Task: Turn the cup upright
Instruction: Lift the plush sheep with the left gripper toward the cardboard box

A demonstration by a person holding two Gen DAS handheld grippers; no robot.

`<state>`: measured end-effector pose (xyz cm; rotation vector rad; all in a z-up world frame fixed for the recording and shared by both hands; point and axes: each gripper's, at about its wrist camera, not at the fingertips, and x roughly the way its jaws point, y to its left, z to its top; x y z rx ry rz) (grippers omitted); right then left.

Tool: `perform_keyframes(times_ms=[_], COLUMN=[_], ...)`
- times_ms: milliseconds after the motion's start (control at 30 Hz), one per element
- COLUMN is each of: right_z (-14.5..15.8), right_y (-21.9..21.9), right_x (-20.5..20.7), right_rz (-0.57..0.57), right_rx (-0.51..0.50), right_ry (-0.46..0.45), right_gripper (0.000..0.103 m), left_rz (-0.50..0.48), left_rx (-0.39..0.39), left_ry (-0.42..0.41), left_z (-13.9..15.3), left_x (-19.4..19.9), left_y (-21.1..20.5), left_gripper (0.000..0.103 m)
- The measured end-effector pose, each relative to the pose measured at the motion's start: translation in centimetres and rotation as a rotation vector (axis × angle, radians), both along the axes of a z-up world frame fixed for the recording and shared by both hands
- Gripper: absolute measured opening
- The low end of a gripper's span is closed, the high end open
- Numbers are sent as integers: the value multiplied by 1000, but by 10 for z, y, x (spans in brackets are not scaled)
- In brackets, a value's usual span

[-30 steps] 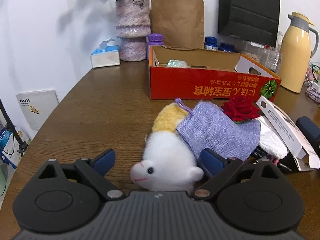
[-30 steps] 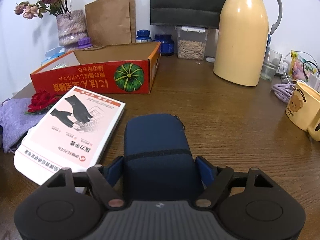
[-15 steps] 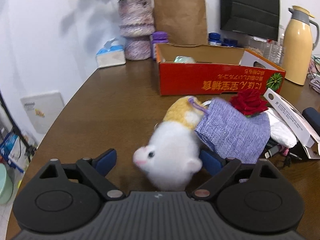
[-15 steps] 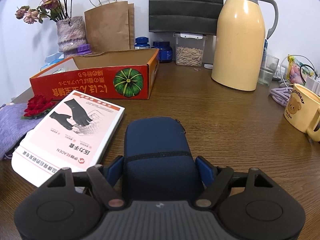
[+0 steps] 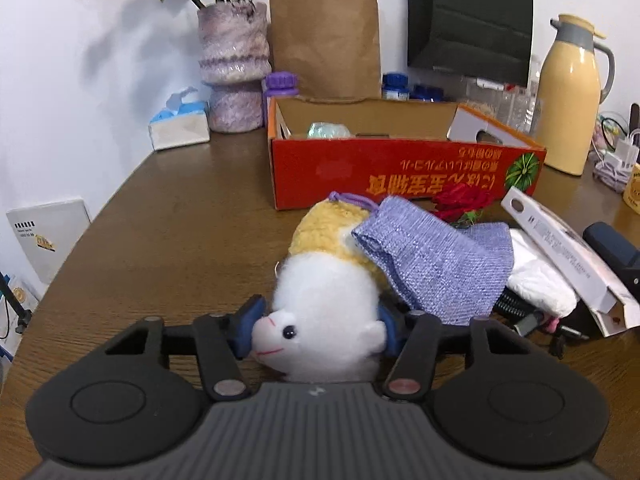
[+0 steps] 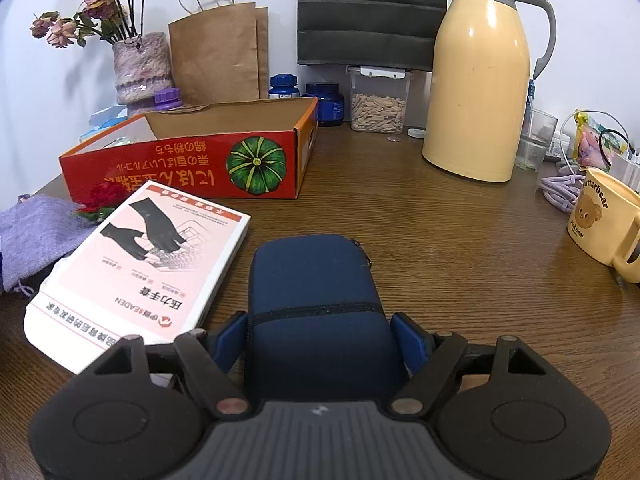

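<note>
Only the right view shows the yellow cup (image 6: 600, 222) upright.

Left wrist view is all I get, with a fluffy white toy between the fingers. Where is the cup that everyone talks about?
Observer: The right wrist view shows it: a yellow bear mug near the right edge of the table, beside some purple cables.
Operator: Is it tipped over?
Observer: No. It stands with its mouth up and its handle toward the camera.
Operator: And what is the other hand busy with?
Observer: The right gripper has its fingers closed on the sides of a dark blue pouch, well short of the mug.
</note>
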<state>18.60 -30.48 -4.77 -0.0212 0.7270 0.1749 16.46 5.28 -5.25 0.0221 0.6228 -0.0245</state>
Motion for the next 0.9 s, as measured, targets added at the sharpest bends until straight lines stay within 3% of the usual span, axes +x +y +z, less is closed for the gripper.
perform_keyframes(times_ms=[333,567,767,900], right_z=[3,6,10,14], right_y=[2,4,4,4], right_x=[-7,-16,-25,-29], right_rz=[-20,-24,-42,-49], right_rx=[-2,17,13,24], right_ry=[-23,-44,-90,-110], right_gripper=[66,62,62,62], left_rz=[82,136,133,132], left_rx=[61,165,251,265], left_ry=[-41,-85,-132,-156], left_z=[8,14,26,36], left_x=[-24,-45,-62,-69], left_y=[3,2,-1,-1], left_gripper=[57,57,57,57])
